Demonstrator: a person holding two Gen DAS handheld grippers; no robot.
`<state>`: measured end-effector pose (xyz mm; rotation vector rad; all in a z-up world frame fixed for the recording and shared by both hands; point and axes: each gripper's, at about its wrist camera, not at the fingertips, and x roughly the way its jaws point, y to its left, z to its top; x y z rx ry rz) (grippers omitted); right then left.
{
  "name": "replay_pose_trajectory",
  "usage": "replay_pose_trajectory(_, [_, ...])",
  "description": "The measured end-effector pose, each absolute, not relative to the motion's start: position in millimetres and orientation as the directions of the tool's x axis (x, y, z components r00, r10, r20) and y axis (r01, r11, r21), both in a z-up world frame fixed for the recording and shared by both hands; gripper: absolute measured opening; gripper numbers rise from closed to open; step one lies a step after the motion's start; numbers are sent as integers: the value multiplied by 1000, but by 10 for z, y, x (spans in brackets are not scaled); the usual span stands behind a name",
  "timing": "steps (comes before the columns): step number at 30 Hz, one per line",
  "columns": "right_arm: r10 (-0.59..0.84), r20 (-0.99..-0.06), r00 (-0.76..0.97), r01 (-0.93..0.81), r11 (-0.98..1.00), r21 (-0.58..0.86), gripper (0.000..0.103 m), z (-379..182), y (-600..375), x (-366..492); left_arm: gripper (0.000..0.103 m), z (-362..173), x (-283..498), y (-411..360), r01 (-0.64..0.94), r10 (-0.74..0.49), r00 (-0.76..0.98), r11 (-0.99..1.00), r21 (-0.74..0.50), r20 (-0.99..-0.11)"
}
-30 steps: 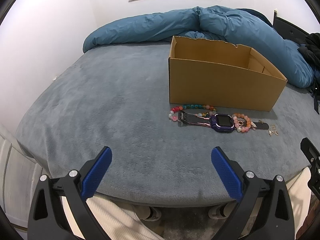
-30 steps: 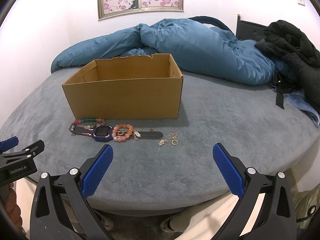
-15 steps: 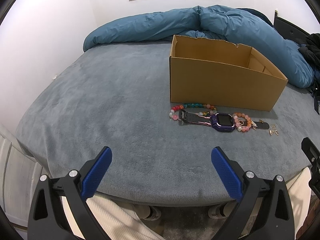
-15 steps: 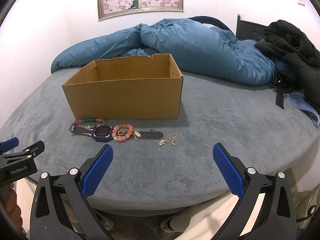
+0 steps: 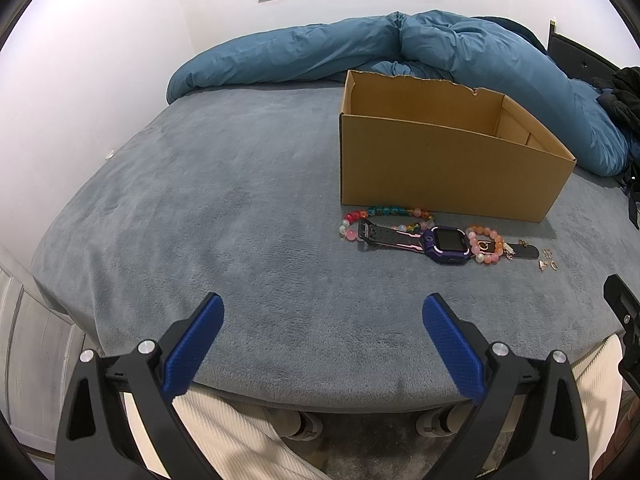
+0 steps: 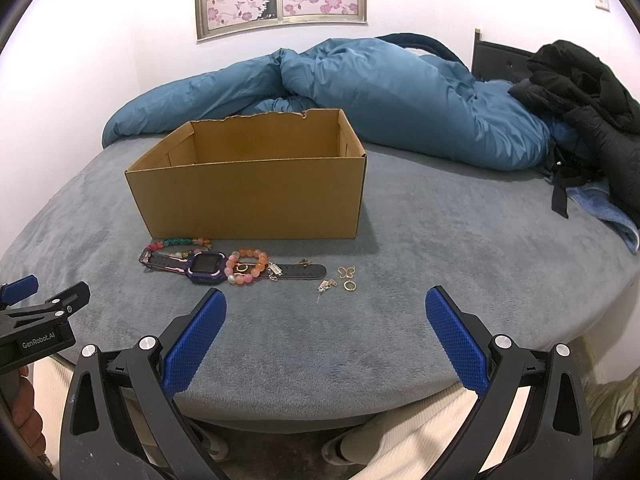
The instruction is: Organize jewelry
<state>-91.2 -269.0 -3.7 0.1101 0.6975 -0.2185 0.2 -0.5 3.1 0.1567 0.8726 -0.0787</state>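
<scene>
- Left gripper: spread wide, empty, low over the near edge of the bed.
- Right gripper: likewise spread, empty.
- Open box upright on bed.
- In front of box, in a row: bead bracelet, watch (purple), orange bracelet, small rings.

Lighting was even and bright; frames were sharp, with strong fisheye bending and dark vignetting at the corners.
</scene>
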Motion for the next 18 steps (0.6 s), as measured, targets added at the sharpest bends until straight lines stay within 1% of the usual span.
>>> replay_pose_trajectory(18, [-161,-646,746,235,972,29,96,-43,-2699,-918,97,33,2,-5,134,-6,641,986,104,-768])
